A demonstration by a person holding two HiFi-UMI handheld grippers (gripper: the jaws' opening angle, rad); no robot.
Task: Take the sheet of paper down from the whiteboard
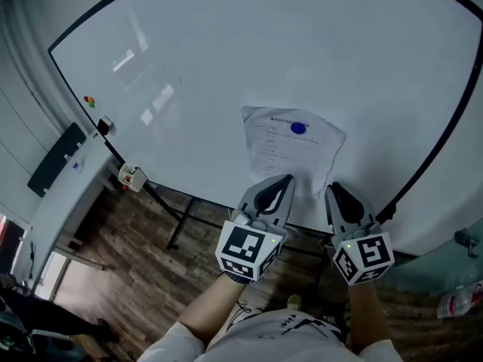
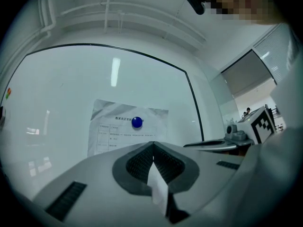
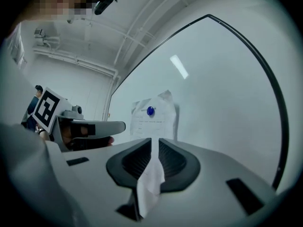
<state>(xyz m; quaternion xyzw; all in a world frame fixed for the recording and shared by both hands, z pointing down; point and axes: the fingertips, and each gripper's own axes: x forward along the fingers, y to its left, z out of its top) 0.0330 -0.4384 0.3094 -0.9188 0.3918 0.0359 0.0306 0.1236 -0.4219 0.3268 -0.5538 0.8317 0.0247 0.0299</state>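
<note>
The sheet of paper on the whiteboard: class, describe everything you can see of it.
The sheet of paper is white, slightly crumpled, printed with a heading and table too small to read. It hangs against the whiteboard, pinned near its top centre by one round blue magnet. Only magnet and board visibly touch it.

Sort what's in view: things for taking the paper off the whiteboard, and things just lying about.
For the job: sheet of paper, blue magnet pinning it, whiteboard, left gripper shut on a white scrap, right gripper likewise.
Lying about: red and green magnets, small box, desk, bottle.
</note>
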